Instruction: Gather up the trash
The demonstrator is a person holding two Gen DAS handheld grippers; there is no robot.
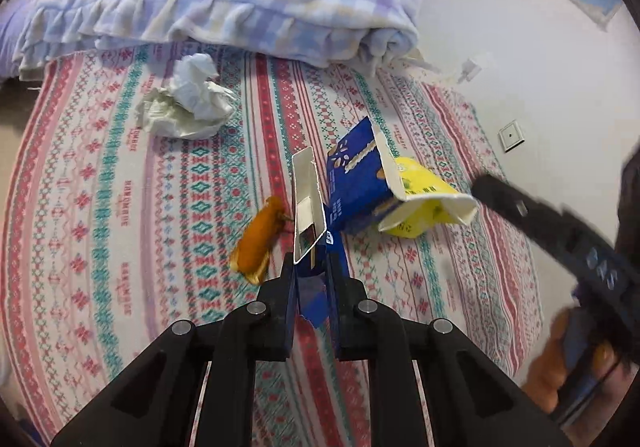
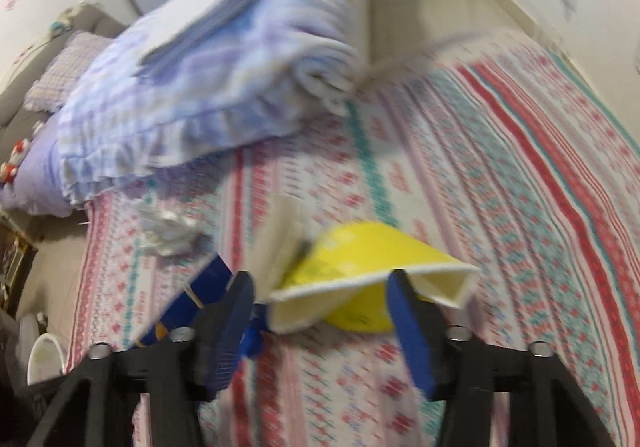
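Risk here: my left gripper (image 1: 311, 267) pinches only the blue carton (image 1: 352, 183)'s torn flap above the bed (image 1: 120, 207), my right gripper (image 2: 320, 287) spread wide around the yellow cup (image 2: 360, 247)'s crushed rim, either could slip free

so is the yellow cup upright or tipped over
Tipped over: the yellow cup lies on its side on the bedspread, crushed white rim facing the camera.
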